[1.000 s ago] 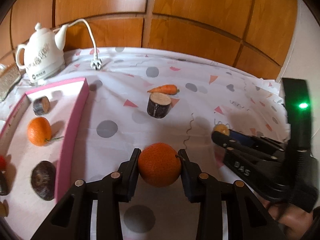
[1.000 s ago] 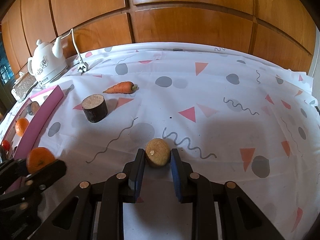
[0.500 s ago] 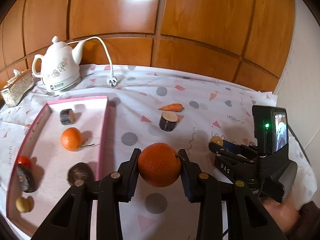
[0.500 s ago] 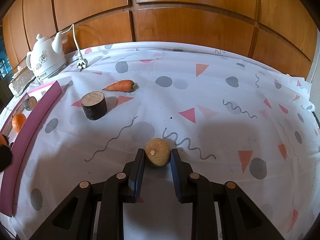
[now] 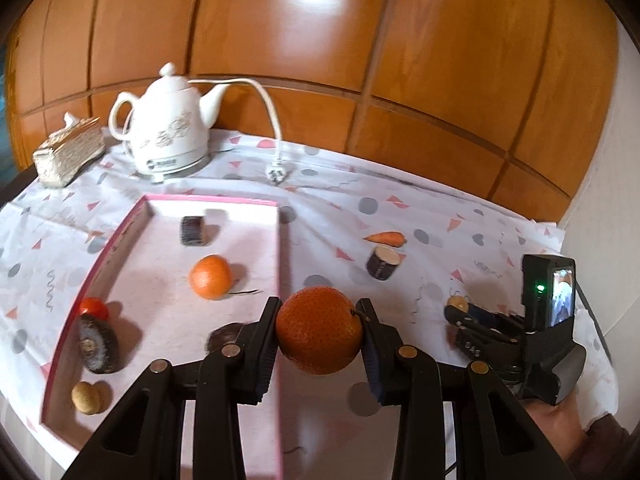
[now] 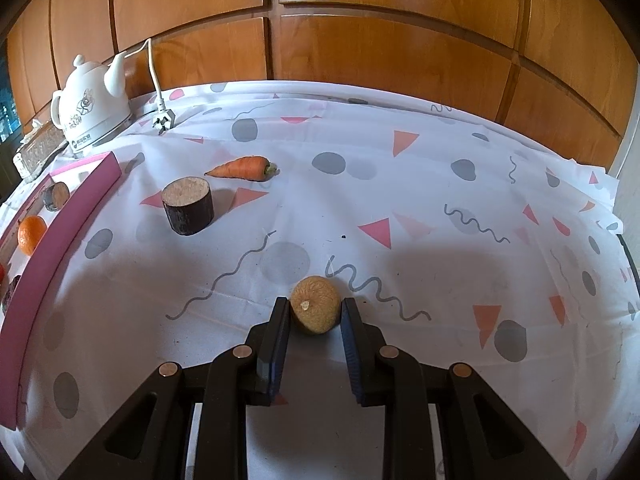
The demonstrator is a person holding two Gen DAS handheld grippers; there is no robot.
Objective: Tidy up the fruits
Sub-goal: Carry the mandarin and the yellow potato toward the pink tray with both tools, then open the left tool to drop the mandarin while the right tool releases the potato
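While the left gripper (image 5: pixel 319 334) is squeezing a big round orange (image 5: pixel 319 329) with bumpy skin between its black pads, the pink tray (image 5: pixel 279 264) is sitting just below and to its left. A smaller smooth orange (image 5: pixel 210 277) is lying in that tray. Over on the right, the right gripper (image 6: pixel 314 314) is pinching a small, rough, tan fruit (image 6: pixel 315 309), which is resting on the spotty tablecloth (image 6: pixel 420 200).
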